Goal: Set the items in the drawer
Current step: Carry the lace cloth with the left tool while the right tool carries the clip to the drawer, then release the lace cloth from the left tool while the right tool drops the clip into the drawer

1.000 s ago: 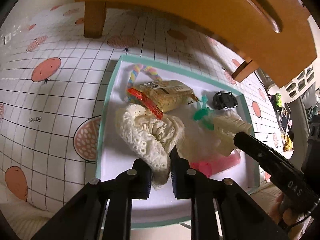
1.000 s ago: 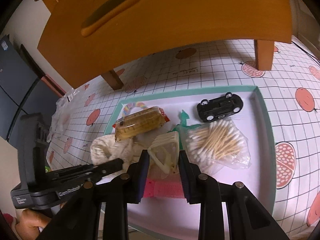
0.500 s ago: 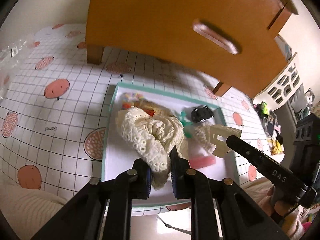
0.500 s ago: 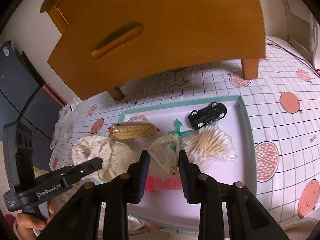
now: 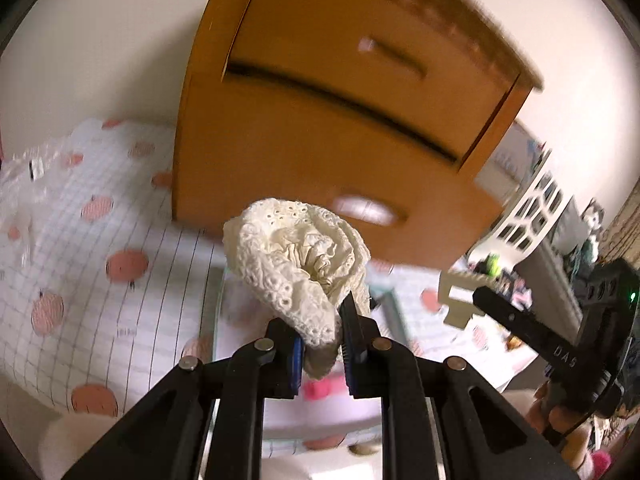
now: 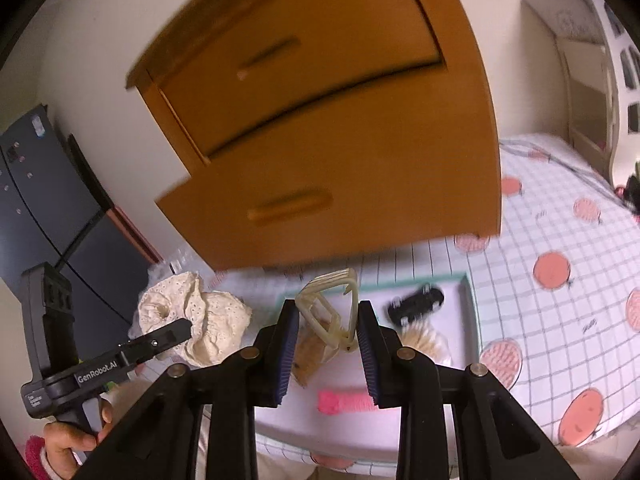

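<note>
On left claw (image 6: 176, 330) arm, "GenRobot.AI" — right claw (image 5: 464, 300), "DAS"

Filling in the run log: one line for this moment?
left hand-held gripper: shut on lace cloth | right hand-held gripper: shut on hair clip | drawer: ahead

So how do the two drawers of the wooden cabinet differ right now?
The lower drawer stands pulled out toward the cameras; the upper drawer sits back in the cabinet. Being nearer, the lower drawer's front looks larger in both views than the upper drawer's. Both share the same orange-brown wood and one long horizontal handle.
</note>
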